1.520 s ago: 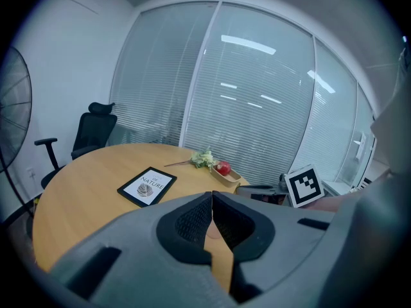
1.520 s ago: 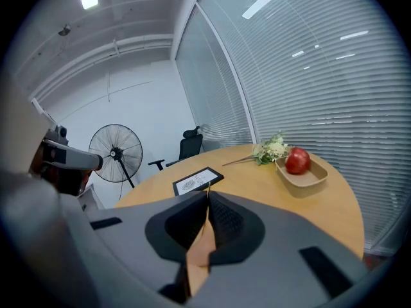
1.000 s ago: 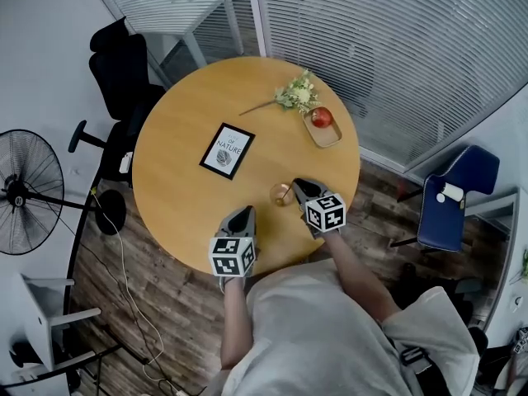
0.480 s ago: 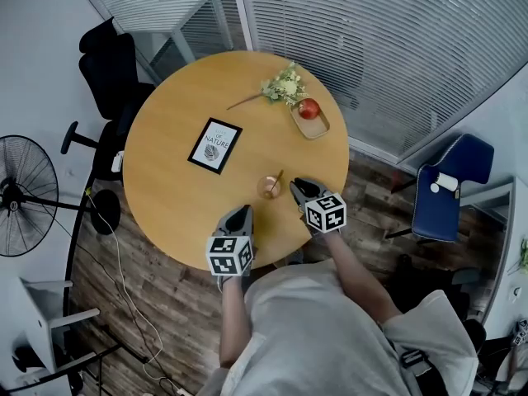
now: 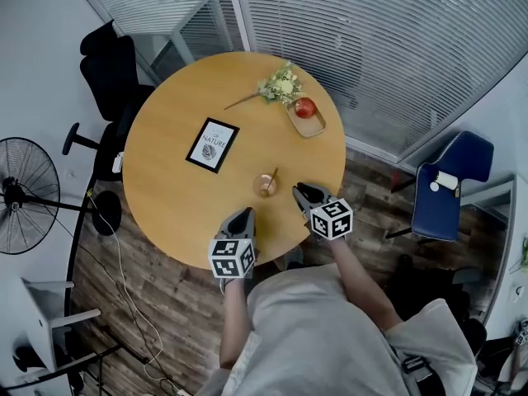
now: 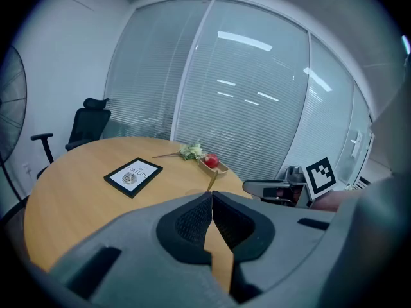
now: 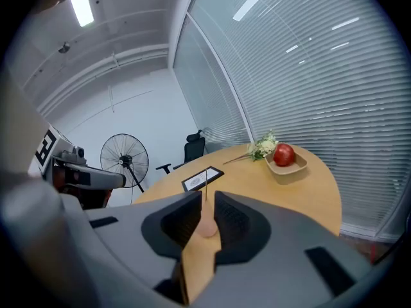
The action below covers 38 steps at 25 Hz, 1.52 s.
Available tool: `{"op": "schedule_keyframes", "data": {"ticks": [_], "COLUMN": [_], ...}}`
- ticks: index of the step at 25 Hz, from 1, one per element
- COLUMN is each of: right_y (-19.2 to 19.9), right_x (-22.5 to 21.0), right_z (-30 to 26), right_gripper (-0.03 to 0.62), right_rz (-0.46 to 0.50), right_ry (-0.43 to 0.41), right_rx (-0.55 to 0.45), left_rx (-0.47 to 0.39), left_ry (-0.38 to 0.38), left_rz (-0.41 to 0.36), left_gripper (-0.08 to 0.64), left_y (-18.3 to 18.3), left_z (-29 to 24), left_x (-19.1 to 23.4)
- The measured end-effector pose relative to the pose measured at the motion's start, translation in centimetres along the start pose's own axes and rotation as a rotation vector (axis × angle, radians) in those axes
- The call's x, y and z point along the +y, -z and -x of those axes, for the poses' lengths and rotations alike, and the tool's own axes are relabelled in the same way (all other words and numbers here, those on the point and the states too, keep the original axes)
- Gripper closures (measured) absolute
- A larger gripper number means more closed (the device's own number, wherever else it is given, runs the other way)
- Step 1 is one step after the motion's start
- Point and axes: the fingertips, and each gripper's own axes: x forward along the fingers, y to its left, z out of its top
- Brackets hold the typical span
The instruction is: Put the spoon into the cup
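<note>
Apparently done: spoon [image 5: 273, 175] stands in cup [image 5: 265, 186], handle tilted up over the far rim, cup on the table [image 5: 173, 180] toward its near edge. R gripper [image 5: 302, 190] sits near the cup w/o touching it, jaws a little apart, nothing held. L gripper [image 5: 242, 214] hovers by the table edge, jaws pressed tip to tip, empty. Prob. nothing left but to draw both back.

Head view alone shows the clear gap betw. R gripper & cup. R gripper view flattens that: the cup looks framed in the jaw slot, handle rising above. L gripper view hides the cup behind its jaws, only the handle shows, but it gives the R gripper from the side.
</note>
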Motion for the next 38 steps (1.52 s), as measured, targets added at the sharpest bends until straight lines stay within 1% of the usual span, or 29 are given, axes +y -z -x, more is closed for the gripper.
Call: {"op": "schedule_keyframes", "data": {"ticks": [7, 13, 18, 22, 27, 32, 38], "right_y": [1.6, 2.0, 2.0, 2.1, 2.0, 1.8, 1.3], "right_x": [0.4, 0.6, 1.2, 1.8, 2.3, 2.3, 3.1], "right_z": [1.3, 1.6, 1.5, 1.4, 1.6, 1.8, 1.4], "right_gripper": [0.534, 0.534, 0.535, 0.546, 0.568, 0.594, 0.595], "right_rz": [-0.002, -0.028, -0.019, -0.039, -0.034, -0.062, -0.057], "right_ry": [-0.004, -0.002, -0.012, -0.032, -0.044, -0.056, -0.073], "right_rx": [0.024, 0.023, 0.031, 0.037, 0.039, 0.026, 0.024], "left_rx": [-0.005, 0.001, -0.004, -0.012, -0.020, -0.020, -0.026], "left_ry": [-0.001, 0.002, 0.002, 0.000, 0.003, 0.000, -0.028], "left_rz": [0.001, 0.008, 0.013, 0.024, 0.029, 0.030, 0.040], "left_gripper": [0.551, 0.551, 0.551, 0.551, 0.551, 0.551, 0.551], "left_y": [0.5, 1.0, 1.2, 1.4, 1.3, 1.5, 1.9], "left_z": [0.2, 0.6, 0.9, 1.2, 1.3, 1.3, 2.4], "left_x": [-0.6, -0.4, -0.3, -0.2, -0.3, -0.2, 0.7]}}
